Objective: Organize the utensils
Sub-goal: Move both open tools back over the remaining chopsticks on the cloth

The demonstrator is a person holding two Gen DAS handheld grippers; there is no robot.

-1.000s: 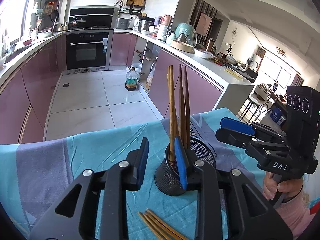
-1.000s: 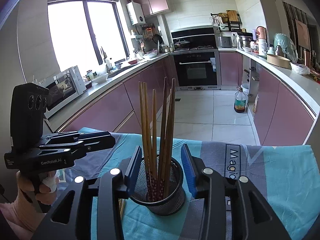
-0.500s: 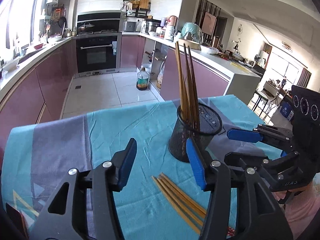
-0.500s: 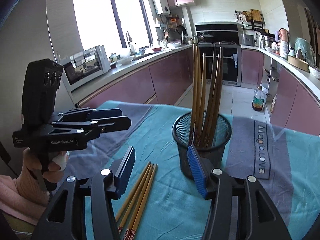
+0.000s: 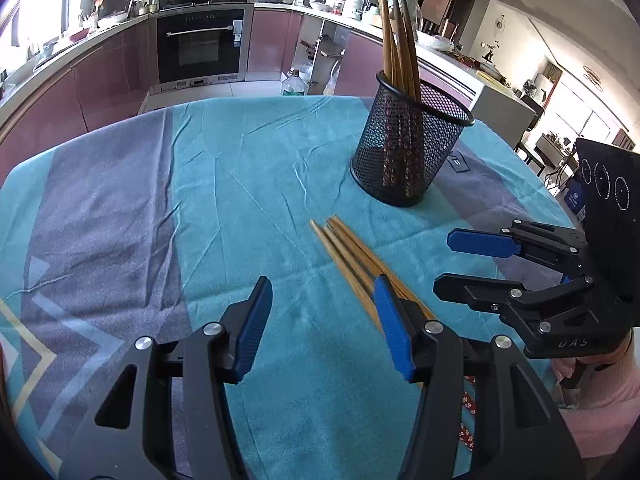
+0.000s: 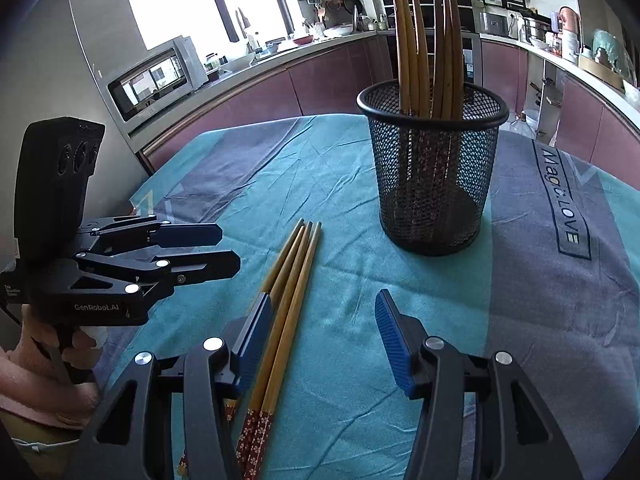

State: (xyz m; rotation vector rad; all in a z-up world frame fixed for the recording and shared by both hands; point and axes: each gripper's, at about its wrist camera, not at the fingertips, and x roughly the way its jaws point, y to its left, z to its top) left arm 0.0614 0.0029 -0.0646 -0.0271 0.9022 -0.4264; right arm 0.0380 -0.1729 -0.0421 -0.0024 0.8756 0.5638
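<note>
- Left gripper [image 5: 322, 320]: jaws spread wide and empty, low over the teal tablecloth [image 5: 248, 168]. One second ago it straddled the holder closely; it has since drawn back toward the person, so the holder now stands well beyond its fingertips.
- Right gripper [image 6: 320, 328]: jaws likewise parted, gripping nothing. It too has retreated from the holder, which it framed a second ago.
- Loose chopsticks [image 6: 292, 280]: a bundle of about four lying flat on the cloth, patterned red ends toward the person, tapered tips toward the holder. Hidden or only partly seen earlier, they are now in full view, crossing under the right gripper's left finger and the left gripper's right finger.
- Mesh holder [image 6: 434, 172]: black wire cup, upright, farther back, apart from the loose bundle, holding roughly six chopsticks [image 6: 428, 48] tips up.
- Interpretation: a deposit appears complete; the withdrawal probably sets up the next pick, with the flat bundle remaining to be stowed.
</note>
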